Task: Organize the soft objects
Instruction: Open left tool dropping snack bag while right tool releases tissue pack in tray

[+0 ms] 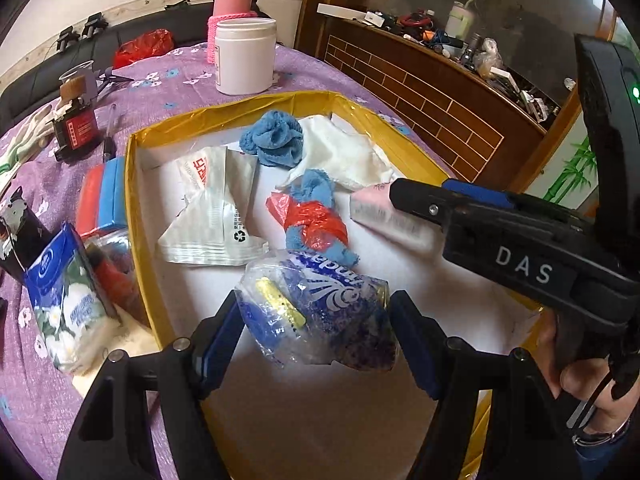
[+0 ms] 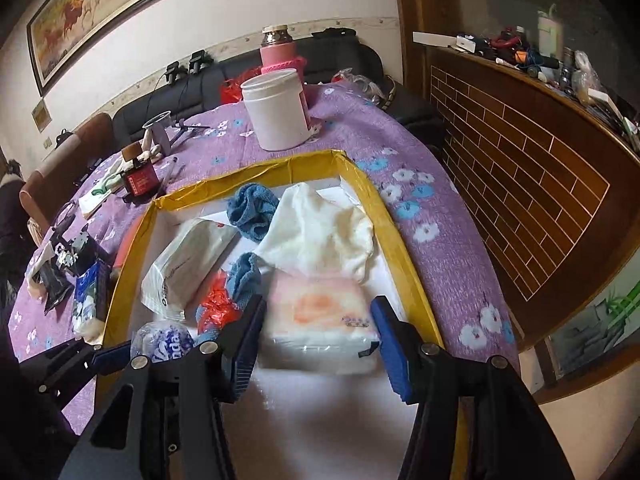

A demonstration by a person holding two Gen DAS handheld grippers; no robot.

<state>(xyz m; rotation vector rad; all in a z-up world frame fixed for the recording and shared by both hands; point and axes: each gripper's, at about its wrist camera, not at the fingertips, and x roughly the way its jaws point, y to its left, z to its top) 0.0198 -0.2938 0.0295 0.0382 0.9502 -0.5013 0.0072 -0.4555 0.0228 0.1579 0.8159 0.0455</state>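
spread across the whole view, a table (image 2: 440, 240) under a purple flowered cloth. at its middle, a shallow yellow-rimmed box (image 1: 132, 184) with a white floor, holding the soft things. inside, toward 12 o'clock, a white cloth (image 1: 340, 152) lying crumpled, touching a bunched blue towel (image 1: 274, 140) at its 9 o'clock. toward 9 o'clock in the box, a flat white plastic bag (image 1: 212, 216) with red print. at centre, a smaller blue rag wrapped in red plastic (image 1: 316, 220). at 3 o'clock of that, a pink tissue pack (image 2: 320, 320), framed by the right gripper (image 2: 316, 340): fingers (image 2: 390, 344) spread wide, one either side of the pack, not clearly pressing on it. at 6 o'clock in the box, a crumpled clear bag with blue print (image 1: 316, 312), sitting between the fingers (image 1: 220, 340) of the left gripper (image 1: 316, 344), spread about as wide as the bag; cannot tell whether pinching or merely flanking it. outside the box at 9 o'clock, a blue tissue packet (image 1: 64, 292), red and blue sponges (image 1: 102, 196) just beside the rim. beyond the box at 12 o'clock, a white jar (image 1: 245, 56) standing upright, a pink flask (image 1: 234, 4) behind it. at 10 o'clock, a small red-labelled bottle (image 1: 76, 128).
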